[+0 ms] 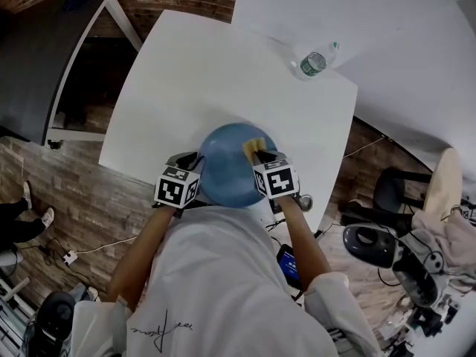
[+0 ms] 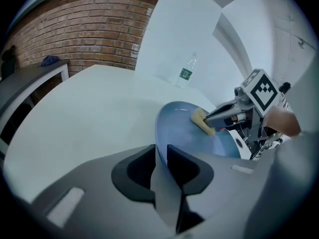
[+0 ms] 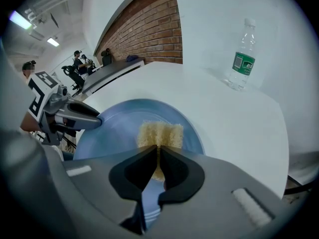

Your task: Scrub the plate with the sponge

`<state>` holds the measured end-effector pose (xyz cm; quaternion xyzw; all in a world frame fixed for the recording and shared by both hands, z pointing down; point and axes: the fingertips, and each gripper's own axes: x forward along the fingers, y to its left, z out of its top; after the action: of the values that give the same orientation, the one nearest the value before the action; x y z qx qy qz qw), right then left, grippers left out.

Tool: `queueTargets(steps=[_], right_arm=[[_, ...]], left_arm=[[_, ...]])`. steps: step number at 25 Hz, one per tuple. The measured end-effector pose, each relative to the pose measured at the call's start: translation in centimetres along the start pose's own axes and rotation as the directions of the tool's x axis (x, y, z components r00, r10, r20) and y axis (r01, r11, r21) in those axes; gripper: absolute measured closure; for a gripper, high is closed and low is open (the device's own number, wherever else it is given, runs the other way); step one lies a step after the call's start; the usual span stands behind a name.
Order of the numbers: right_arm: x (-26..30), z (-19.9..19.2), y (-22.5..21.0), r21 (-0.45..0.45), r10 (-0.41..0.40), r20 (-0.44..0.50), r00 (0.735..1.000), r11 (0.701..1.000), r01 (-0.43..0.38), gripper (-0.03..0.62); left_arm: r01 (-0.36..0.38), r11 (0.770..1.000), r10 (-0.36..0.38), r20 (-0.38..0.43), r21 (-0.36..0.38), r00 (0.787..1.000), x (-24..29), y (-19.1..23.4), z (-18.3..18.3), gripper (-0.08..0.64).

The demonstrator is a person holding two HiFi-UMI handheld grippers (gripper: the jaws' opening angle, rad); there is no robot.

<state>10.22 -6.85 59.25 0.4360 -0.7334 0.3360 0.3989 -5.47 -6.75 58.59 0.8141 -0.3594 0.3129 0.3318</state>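
A round blue plate (image 1: pixel 227 163) sits at the near edge of the white table, tilted up on its left rim. My left gripper (image 1: pixel 195 162) is shut on that rim, and the plate's edge (image 2: pixel 162 156) runs between its jaws. My right gripper (image 1: pixel 256 155) is shut on a yellow sponge (image 1: pixel 253 147), which presses on the plate's upper right face. In the right gripper view the sponge (image 3: pixel 159 134) bulges out past the closed jaws onto the plate (image 3: pixel 119 133). The left gripper view shows the sponge (image 2: pixel 202 120) on the plate (image 2: pixel 187 133).
A clear water bottle with a green label (image 1: pixel 314 60) stands at the far right of the white table (image 1: pixel 193 73). A dark cabinet (image 1: pixel 44 58) is at the left. An office chair (image 1: pixel 394 192) and other gear are at the right. People stand far off (image 3: pixel 77 63).
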Motion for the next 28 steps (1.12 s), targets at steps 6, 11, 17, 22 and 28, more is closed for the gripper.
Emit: queueTargets(steps=[6,11,17,22,28], right_arm=[[1.0,0.6,-0.3,0.032,-0.016,-0.011,1.0,0.999,0.016,0.565],[1.1,1.2,-0.1,0.019,-0.023,-0.008,1.0,1.0,0.023,0.563],[1.7,1.8,0.0,0.002,-0.017,-0.017,1.0,1.0,0.017,0.563],[1.8,2.2,0.2,0.004,-0.019,0.009,1.0,1.0,0.019,0.563],[2.1,2.9,0.4,0.003,-0.009,0.018,1.0,1.0,0.009,0.563]], left_arm=[[0.006,1.0,-0.006,-0.01,-0.001,1.0,0.6,0.1,-0.3,0.477],[0.009,1.0,-0.009,-0.001,-0.029,1.0,0.3,0.2,-0.4,0.482],[-0.01,0.999,0.01,-0.003,-0.031,1.0,0.5,0.3,-0.5,0.485],[-0.012,0.999,0.012,-0.006,-0.049,1.0,0.4,0.3,-0.5,0.485],[-0.021,0.998,0.021,-0.004,-0.054,1.0,0.4,0.6,-0.4,0.488]])
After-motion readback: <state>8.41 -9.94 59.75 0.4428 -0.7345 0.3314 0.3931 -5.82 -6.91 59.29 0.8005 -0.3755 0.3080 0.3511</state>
